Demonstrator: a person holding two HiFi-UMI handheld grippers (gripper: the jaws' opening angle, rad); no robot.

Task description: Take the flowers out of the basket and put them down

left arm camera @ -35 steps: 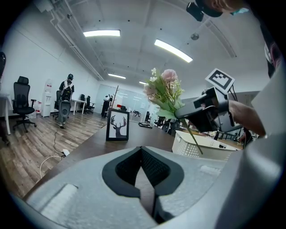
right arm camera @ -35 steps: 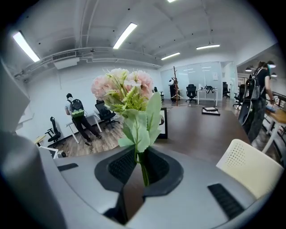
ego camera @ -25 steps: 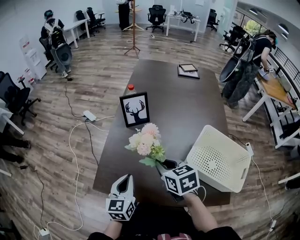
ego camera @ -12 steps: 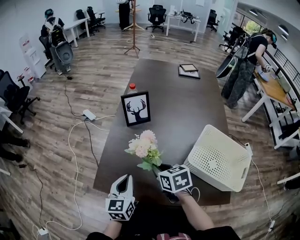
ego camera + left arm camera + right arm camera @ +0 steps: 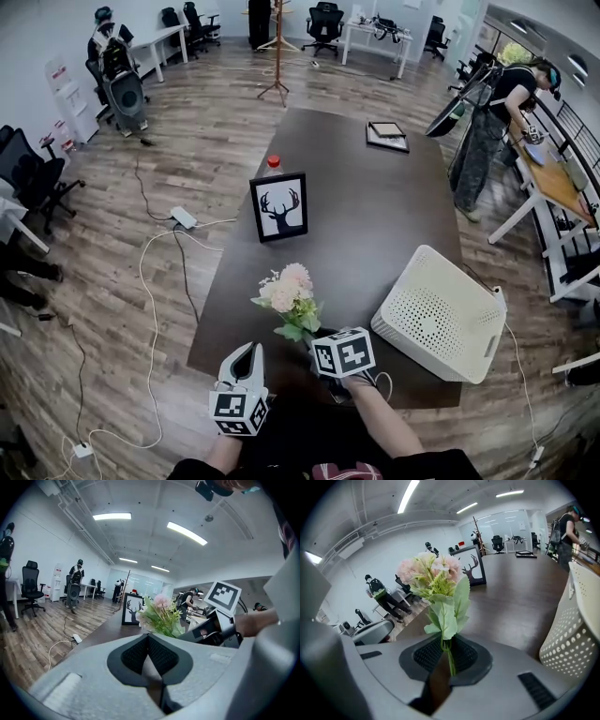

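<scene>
Flowers (image 5: pixel 289 298) clamped by the stems in my right gripper (image 5: pixel 319 336), held over the near end of the table (image 5: pixel 375 216), left of the white basket (image 5: pixel 441 314). Stem ends hidden between the pads; can't tell if they touch the tabletop. My left gripper (image 5: pixel 247 354) is closed, empty.

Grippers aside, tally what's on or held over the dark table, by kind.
Flower bunch: 1
White basket: 1
Upright deer picture: 1
Flat framed item, far end: 1
Red-capped bottle: 1
Total: 5
</scene>
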